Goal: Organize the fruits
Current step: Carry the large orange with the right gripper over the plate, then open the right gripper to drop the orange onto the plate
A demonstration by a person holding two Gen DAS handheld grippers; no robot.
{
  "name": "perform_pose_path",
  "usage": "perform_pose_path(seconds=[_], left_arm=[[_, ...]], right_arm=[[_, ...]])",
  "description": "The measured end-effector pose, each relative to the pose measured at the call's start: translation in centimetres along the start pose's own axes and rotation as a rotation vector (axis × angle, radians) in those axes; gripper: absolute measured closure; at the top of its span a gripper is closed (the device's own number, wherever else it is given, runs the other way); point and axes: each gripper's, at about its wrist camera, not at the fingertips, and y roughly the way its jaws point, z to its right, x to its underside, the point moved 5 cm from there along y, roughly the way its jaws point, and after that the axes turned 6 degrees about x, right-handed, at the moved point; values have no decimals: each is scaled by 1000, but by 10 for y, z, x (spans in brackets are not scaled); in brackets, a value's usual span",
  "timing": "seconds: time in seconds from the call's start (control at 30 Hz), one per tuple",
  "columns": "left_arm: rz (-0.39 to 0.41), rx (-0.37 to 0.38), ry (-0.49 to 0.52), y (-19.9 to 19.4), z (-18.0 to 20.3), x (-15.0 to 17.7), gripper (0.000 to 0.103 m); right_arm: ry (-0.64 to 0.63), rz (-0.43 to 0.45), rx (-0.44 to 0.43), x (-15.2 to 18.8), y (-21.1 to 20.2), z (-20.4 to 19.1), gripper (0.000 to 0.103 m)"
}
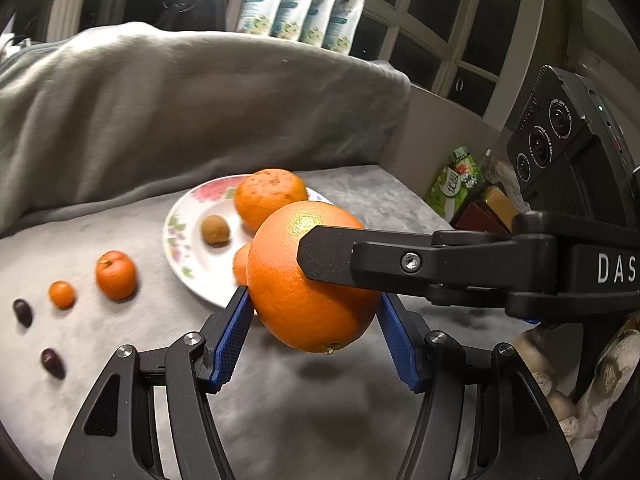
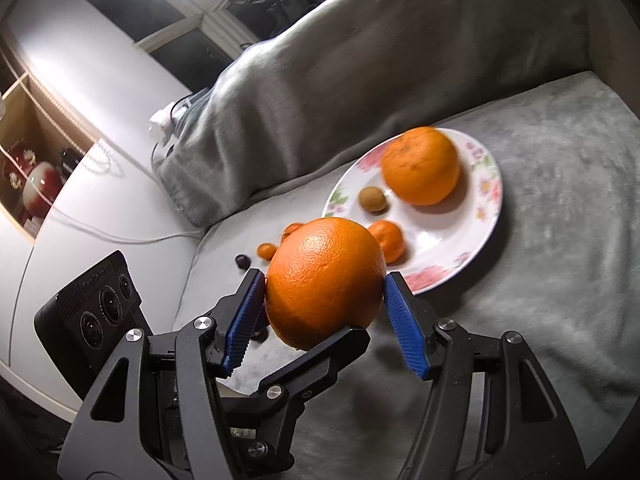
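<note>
A large orange (image 1: 296, 272) hangs above the grey cloth, gripped from two sides at once. My left gripper (image 1: 314, 295) is shut on it with both blue pads against its flanks. My right gripper (image 2: 325, 278) is shut on it too, and one of its black fingers (image 1: 332, 256) crosses the fruit from the right. Behind it, a flowered plate (image 1: 188, 248) holds a second orange (image 1: 270, 198), a small brown fruit (image 1: 215, 231) and a half-hidden tangerine (image 1: 241, 264). A tangerine (image 1: 116, 275), a tiny orange fruit (image 1: 62, 294) and two dark fruits (image 1: 23, 312) lie in a row to the left.
A heaped grey blanket (image 1: 180, 112) rises behind the plate. Snack packs (image 1: 456, 184) and brown boxes (image 1: 488, 208) stand at the cloth's right edge. In the right wrist view a white ledge (image 2: 92, 184) with cables borders the cloth on the left.
</note>
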Motion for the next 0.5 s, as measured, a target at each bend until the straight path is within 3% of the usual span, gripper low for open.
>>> perform_pose_path(seconds=[0.5], left_arm=[[-63,24,5,42,7,-10,40]], right_arm=[[88,0,7,-17,7,44,38]])
